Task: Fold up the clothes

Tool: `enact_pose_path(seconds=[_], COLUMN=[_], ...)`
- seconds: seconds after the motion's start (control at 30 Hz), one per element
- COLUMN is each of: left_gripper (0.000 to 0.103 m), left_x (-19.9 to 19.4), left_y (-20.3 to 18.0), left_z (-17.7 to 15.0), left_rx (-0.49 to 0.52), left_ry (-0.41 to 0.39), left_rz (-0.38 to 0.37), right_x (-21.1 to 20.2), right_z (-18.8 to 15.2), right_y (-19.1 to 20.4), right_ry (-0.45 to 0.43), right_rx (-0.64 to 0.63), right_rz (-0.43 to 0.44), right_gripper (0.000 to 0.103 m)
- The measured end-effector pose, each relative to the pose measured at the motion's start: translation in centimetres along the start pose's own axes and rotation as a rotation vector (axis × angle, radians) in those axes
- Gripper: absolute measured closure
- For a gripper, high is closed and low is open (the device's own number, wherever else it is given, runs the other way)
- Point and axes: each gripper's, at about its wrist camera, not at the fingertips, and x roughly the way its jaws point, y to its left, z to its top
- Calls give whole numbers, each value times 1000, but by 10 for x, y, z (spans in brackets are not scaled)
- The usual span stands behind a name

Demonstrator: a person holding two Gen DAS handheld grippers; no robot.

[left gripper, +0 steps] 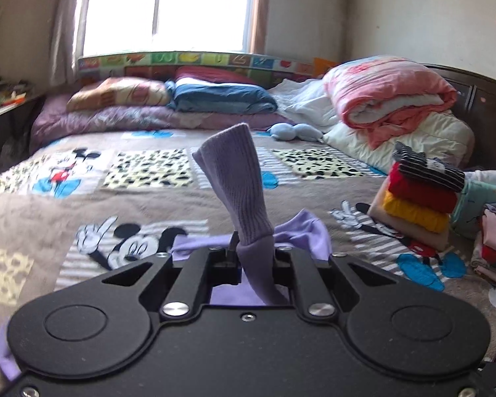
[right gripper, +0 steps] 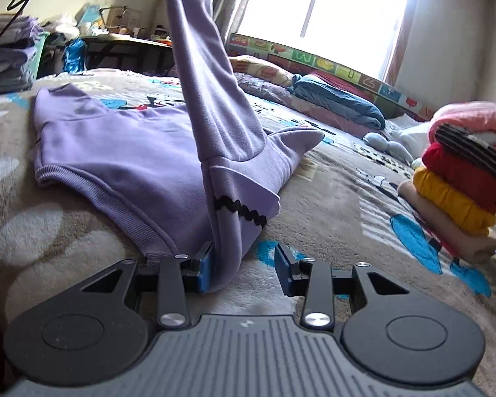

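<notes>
Fingers of the left gripper (left gripper: 256, 251) are closed on the ribbed cuff of a purple sweatshirt (right gripper: 122, 152), whose sleeve (right gripper: 211, 92) is held raised above the bed (right gripper: 330, 205). Fingers of the right gripper (right gripper: 243, 268) are parted, the sleeve's lower fold lying against the left blue pad. The sweatshirt body is spread flat on the cartoon blanket. Further off, a stack of folded clothes (right gripper: 459, 192) is seen, then pillows (left gripper: 115, 94) below the window (left gripper: 168, 6).
</notes>
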Motion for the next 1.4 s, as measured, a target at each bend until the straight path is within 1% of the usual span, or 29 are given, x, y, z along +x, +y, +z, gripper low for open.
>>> enact_pose_path(seconds=[0.2, 0.33, 0.67, 1.0, 1.17, 1.33, 1.4], left_gripper=[96, 96, 96, 96, 96, 96, 96], left_x=[7, 12, 24, 32, 28, 18, 12], left_y=[36, 58, 89, 112, 113, 108, 106], left_z=[-28, -49, -98, -146, -153, -150, -147], left_rx=[-75, -134, -234, -336, -367, -357, -349], left_ry=[25, 41, 80, 111, 92, 58, 40], left_rz=[23, 23, 41, 50, 32, 9, -1], right_x=[0, -1, -4, -3, -5, -21, -25], right_z=[0, 0, 0, 1, 3, 8, 14], right_y=[12, 19, 24, 16, 11, 7, 3], right_ry=[-3, -6, -12, 4, 10, -55, -94], right_rx=[-86, -128, -185, -154, -128, -80, -30], right_rz=[-4, -6, 7, 36, 67, 136, 164], right_gripper=[63, 65, 65, 65, 65, 61, 61])
